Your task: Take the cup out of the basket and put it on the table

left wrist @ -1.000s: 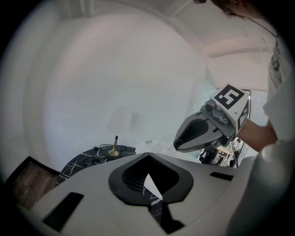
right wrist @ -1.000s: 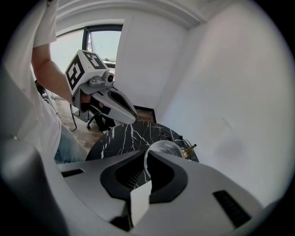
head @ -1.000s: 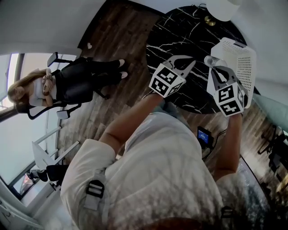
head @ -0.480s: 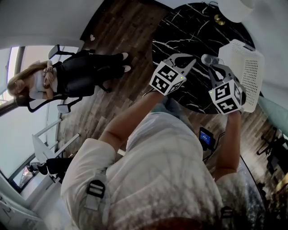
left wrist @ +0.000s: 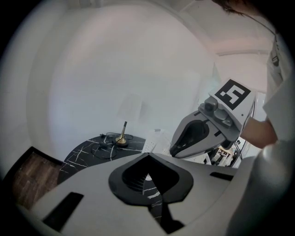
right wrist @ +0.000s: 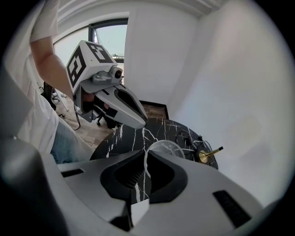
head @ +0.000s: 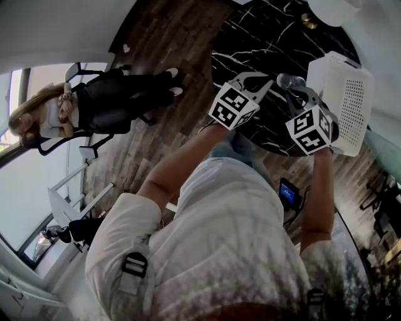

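A clear plastic cup (head: 283, 80) hangs over the black marble table (head: 250, 37), just left of the white perforated basket (head: 348, 103). My right gripper (head: 290, 85) is shut on the cup's rim. In the right gripper view the cup (right wrist: 168, 148) sits straight ahead of the jaws with its near rim pinched between them, and the table (right wrist: 133, 133) lies beneath. My left gripper (head: 265, 80) hovers a little left of the cup, shut and holding nothing. The left gripper view shows its closed jaws (left wrist: 148, 157) and the right gripper (left wrist: 203, 131) beyond.
A gold stand (head: 308, 24) with a cable sits at the table's far side under a white shade (head: 332, 9). A person (head: 88, 113) sits in a chair on the wooden floor to the left. A small screen device (head: 287, 190) lies below the table's near edge.
My right gripper has carried the cup left, away from the basket and out over the table. The left gripper has stayed close beside it.
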